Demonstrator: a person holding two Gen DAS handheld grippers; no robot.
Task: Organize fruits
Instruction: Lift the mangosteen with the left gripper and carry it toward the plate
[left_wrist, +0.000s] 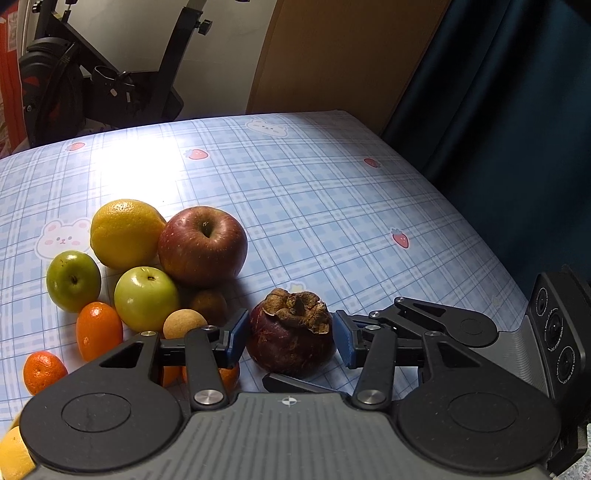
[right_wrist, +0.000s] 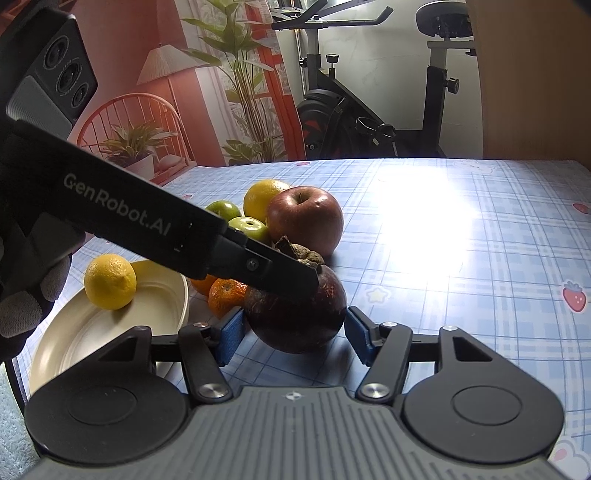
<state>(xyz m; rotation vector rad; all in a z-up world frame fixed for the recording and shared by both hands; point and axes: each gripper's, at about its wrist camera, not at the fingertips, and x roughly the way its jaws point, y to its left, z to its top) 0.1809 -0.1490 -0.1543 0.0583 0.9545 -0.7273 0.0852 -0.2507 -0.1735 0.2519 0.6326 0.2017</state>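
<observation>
My left tongs (left_wrist: 291, 338) and right tongs (right_wrist: 293, 330) both straddle the mangosteen (left_wrist: 291, 343) on the tablecloth (left_wrist: 332, 206), pads apart and not clamped; I judge the pick-up step; next, one closes, lifting toward the bowl (right_wrist: 74, 343).

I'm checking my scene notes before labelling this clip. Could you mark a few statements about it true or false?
1. The mangosteen sits between the left hand-held gripper's blue pads. True.
2. The red apple is in the cream bowl. False: it rests on the tablecloth among other fruit.
3. A lemon lies in the bowl. True.
4. There is only one green apple. False: there are two.
5. The tablecloth is plain white. False: it is blue plaid with strawberries.
</observation>
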